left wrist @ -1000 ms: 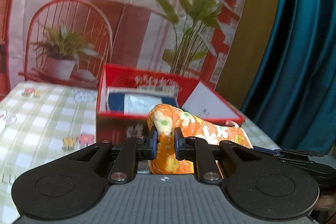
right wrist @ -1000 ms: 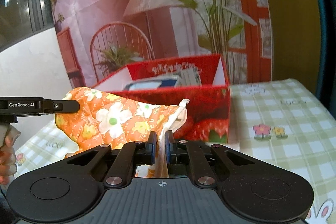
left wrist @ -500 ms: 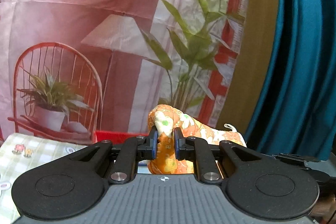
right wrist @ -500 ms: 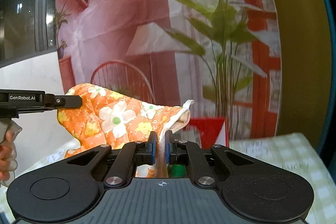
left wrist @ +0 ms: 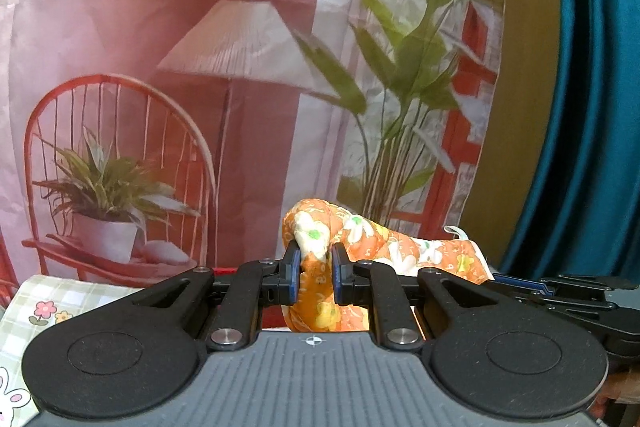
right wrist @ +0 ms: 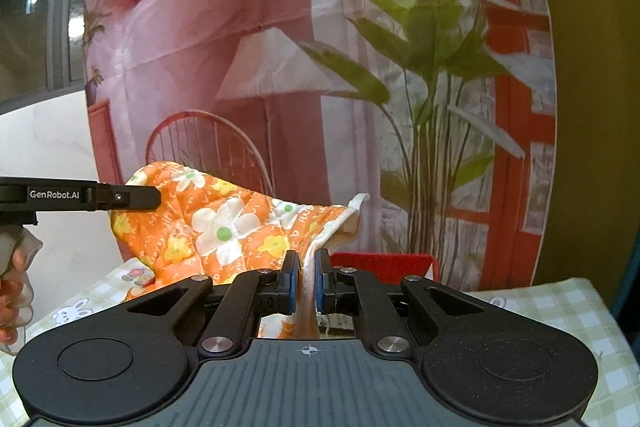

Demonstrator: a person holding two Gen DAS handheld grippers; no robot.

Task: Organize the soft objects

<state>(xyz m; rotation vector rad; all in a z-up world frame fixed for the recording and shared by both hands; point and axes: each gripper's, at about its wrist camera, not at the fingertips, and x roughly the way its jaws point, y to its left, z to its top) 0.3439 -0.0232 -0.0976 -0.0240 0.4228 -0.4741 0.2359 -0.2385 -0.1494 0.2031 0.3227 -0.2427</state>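
We hold the orange floral oven mitt (right wrist: 224, 227) in the air between our two grippers, above the table (right wrist: 560, 307) with its green checked cloth, and we place everything else from the mitt. At the mitt's left end, seen from the right wrist, the left gripper (left wrist: 313, 277) has its jaws pinching a thick fold of the quilted fabric, and the hand (right wrist: 14, 291) that carries it shows at the frame's left edge, lower than the mitt. The mitt sags a little between the two holds, its white flowers facing us. At the mitt's right end, the right gripper (right wrist: 306, 281) has its jaws pressed nearly together on the thin white-edged cuff, with the hanging loop (right wrist: 360, 198) standing up just beyond them. Below and just behind the mitt's cuff end, a strip of the red box (right wrist: 380, 261) shows over the right gripper's body; what lies in it we cannot tell. Behind the mitt hangs a printed backdrop (left wrist: 180, 27) with a lamp, a chair and green plants, and to the right of that, well behind the mitt, a teal curtain (left wrist: 592, 107).
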